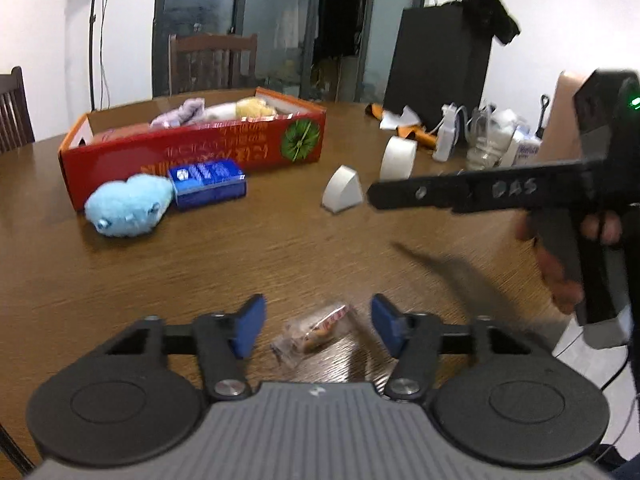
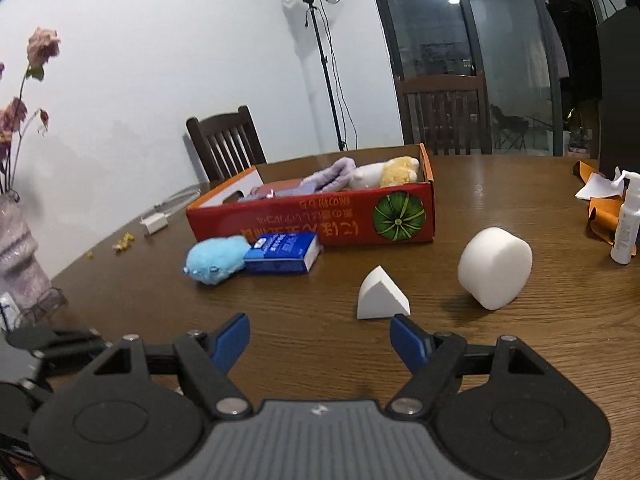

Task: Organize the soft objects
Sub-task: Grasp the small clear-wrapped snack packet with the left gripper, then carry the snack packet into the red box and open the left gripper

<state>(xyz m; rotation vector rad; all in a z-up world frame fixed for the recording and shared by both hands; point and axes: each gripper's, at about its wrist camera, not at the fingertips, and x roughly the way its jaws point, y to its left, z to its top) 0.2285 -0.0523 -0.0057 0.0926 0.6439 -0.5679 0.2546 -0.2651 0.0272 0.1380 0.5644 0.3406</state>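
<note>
Wooden dining table (image 2: pixel 320 344), evening room, soft toys half sorted into a red carton.

From my remote seat I see the red box (image 2: pixel 320 220) standing open near the table's far side, already holding a lilac plush (image 2: pixel 332 174), a white one and a yellow one (image 2: pixel 400 170). Just in front of it, a blue plush (image 2: pixel 214 260) lies touching a blue packet (image 2: pixel 284 258). Nearer me, a white foam wedge (image 2: pixel 380 294) and a white foam cylinder (image 2: pixel 494 266) sit apart on bare wood. My left gripper (image 1: pixel 318 326) has its jaws partly apart above a clear-wrapped snack (image 1: pixel 316 332), pads not touching it. My right gripper (image 2: pixel 320 338) is spread wide and holds nothing, with the wedge just beyond its right finger.
</note>
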